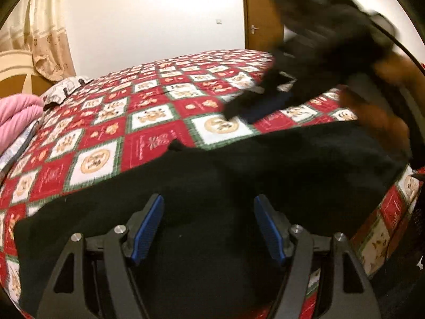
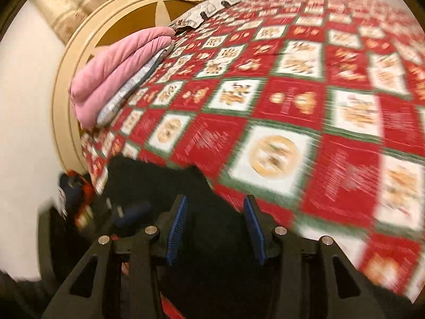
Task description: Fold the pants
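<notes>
1. Pants (image 1: 239, 175): black, spread in a broad band across the near edge of the bed, on a red, white and green patchwork quilt (image 1: 148, 117). Folds and seams are lost in the dark cloth, so the stage of the fold cannot be told.
2. Left gripper (image 1: 208, 228): jaws well apart above the pants, blue pads bare, nothing held.
3. Right gripper (image 2: 216, 228): jaws partly open over black cloth, no fabric pinched between the pads that can be made out. The view is heavily blurred. In the left wrist view it shows as a dark smeared shape above the far side of the pants.
4. Other stock: folded pink bedding (image 2: 117, 69) near a cream round headboard (image 2: 87, 34), well apart from the pants.
5. Step in hand, judged: taking fresh grips for the next fold. To do it well, pick matching points on one edge with both grippers, close on all layers, lift level, and lay the cloth edge to edge.
</notes>
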`<control>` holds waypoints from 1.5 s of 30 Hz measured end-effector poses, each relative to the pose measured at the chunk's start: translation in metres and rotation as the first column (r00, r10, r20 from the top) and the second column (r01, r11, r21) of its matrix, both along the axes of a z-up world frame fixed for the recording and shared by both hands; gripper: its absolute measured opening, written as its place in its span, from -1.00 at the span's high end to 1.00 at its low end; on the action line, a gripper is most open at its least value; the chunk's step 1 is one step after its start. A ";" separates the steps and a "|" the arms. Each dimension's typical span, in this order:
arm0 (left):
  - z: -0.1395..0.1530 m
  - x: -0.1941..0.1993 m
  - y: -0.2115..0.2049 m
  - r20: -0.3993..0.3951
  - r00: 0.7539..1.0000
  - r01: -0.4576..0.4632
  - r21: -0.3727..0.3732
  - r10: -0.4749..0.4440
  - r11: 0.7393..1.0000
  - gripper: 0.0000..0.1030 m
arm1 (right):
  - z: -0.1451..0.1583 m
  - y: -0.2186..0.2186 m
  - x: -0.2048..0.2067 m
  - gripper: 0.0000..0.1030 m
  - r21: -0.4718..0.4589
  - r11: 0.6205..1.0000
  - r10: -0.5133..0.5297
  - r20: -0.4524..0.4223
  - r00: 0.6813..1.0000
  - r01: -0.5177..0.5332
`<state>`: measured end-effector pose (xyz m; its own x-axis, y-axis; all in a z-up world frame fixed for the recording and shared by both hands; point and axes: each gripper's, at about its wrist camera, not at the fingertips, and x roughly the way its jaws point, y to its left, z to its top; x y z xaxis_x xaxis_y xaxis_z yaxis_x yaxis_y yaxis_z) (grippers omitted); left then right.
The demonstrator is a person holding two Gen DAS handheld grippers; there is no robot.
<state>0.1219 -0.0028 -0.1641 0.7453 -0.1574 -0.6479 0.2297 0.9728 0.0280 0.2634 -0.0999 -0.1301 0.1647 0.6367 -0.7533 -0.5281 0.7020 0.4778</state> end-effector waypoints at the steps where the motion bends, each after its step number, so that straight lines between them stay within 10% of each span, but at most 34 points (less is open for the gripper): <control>1: -0.004 0.000 0.004 -0.009 1.000 -0.001 -0.018 0.001 1.000 -0.42 | -0.004 0.007 0.007 0.10 0.020 1.000 -0.001 -0.036 0.999 0.002; 7: -0.009 0.003 0.016 -0.006 1.000 -0.001 -0.068 0.001 0.998 -0.44 | -0.039 0.055 0.034 0.10 0.035 0.998 0.066 -0.228 0.971 -0.060; 9: -0.010 0.003 0.017 -0.002 1.000 0.002 -0.082 -0.002 0.997 -0.47 | -0.041 0.062 0.033 0.11 0.039 0.997 0.069 -0.223 0.972 -0.062; 11: -0.011 0.002 0.016 0.007 1.000 0.005 -0.069 -0.004 0.998 -0.47 | -0.039 0.065 0.032 0.83 0.086 0.994 0.082 -0.223 0.971 -0.064; 22: -0.013 -0.003 0.011 0.016 1.000 0.012 -0.048 -0.011 0.999 -0.55 | -0.027 0.057 0.031 0.90 0.028 0.999 0.030 -0.096 0.995 -0.028; 27: -0.012 -0.001 0.011 0.000 1.000 0.001 -0.053 -0.001 0.999 -0.56 | -0.028 0.051 0.028 0.86 0.064 0.997 0.052 -0.098 0.994 -0.046; 35: -0.013 0.000 0.004 -0.011 1.000 -0.007 -0.040 0.007 0.999 -0.71 | 0.013 -0.018 -0.026 0.11 -0.141 0.990 -0.004 0.145 0.989 0.025; 45: -0.013 0.001 -0.002 -0.028 0.999 -0.028 -0.019 0.028 0.999 -0.74 | 0.006 -0.121 -0.118 0.11 -0.356 0.912 -0.079 0.332 0.940 0.203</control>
